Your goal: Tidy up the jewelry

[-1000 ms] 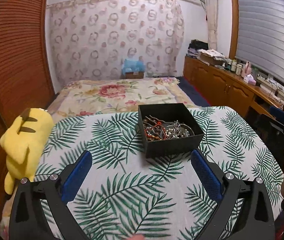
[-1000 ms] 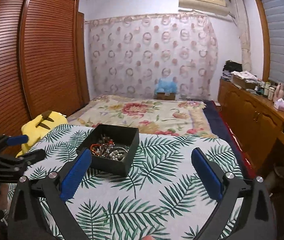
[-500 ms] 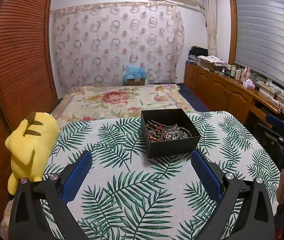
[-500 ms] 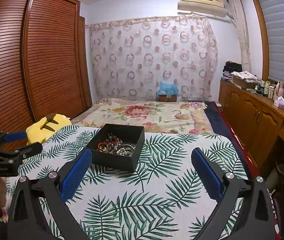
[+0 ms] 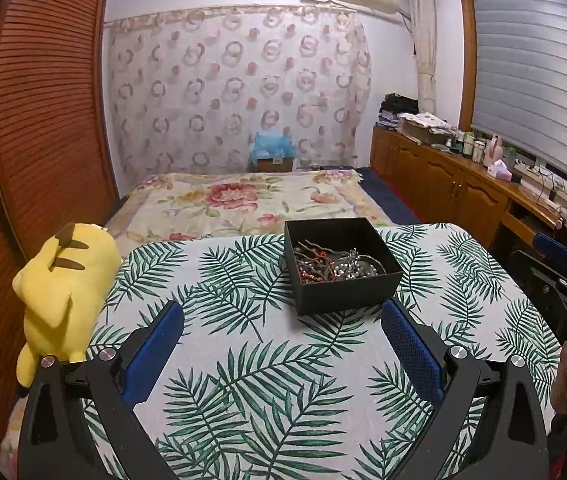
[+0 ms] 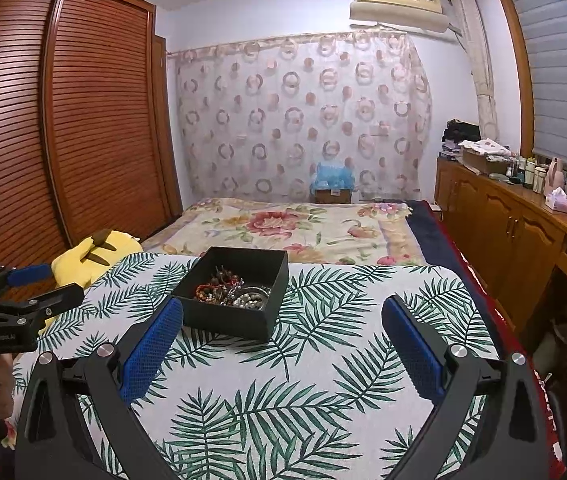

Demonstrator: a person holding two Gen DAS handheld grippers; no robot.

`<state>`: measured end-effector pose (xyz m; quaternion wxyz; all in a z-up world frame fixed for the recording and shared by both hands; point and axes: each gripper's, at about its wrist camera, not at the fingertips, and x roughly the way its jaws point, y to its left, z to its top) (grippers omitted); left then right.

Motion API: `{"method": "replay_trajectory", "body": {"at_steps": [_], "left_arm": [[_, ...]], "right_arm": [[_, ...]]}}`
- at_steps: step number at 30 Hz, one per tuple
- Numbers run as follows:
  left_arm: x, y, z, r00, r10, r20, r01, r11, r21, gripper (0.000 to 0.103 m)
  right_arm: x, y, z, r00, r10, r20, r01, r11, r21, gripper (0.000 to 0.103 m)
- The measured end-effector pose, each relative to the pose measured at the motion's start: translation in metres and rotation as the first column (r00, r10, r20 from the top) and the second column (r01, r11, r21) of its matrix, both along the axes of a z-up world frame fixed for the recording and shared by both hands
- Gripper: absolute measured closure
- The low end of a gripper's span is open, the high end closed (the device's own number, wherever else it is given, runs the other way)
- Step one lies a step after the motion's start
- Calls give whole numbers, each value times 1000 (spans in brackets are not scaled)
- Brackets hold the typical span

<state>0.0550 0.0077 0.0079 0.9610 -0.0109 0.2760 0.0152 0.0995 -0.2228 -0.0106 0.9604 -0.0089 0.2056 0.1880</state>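
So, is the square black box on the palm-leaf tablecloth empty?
No, the square black box holds a tangle of beaded jewelry, red and silver beads among it, in the left wrist view.

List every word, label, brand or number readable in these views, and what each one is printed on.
Left gripper body, white print in the right wrist view: too blurred to read.
Right gripper body, embossed marks in the left wrist view: too faint to read.
Air conditioner sticker: too small to read.
Black box of jewelry: no text visible.

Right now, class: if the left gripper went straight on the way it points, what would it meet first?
Probably the black box of jewelry: it sits ahead between the left gripper's open fingers, only leaf-print tablecloth between. Depth is uncertain.
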Motion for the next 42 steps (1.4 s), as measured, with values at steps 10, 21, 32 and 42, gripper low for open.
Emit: {"method": "replay_trajectory", "body": {"at_steps": [10, 21, 32, 42], "left_arm": [[-2, -2, 1, 1000, -11, -2, 11, 1000, -5, 8], [-3, -5, 2, 1000, -16, 1, 16, 1000, -7, 8], [-6, -7, 7, 1000, -15, 10, 15, 1000, -5, 8], [-6, -6, 6, 1000, -15, 10, 15, 1000, -5, 8]], "right_arm": [[-1, 0, 1, 1000, 1, 4, -1, 1000, 3, 3], [-2, 2, 1, 1000, 5, -2, -5, 1000, 5, 3], [-2, 3, 1, 1000, 4, -2, -4, 1000, 6, 3], [-2, 3, 1, 1000, 5, -3, -5, 1000, 8, 3]]}}
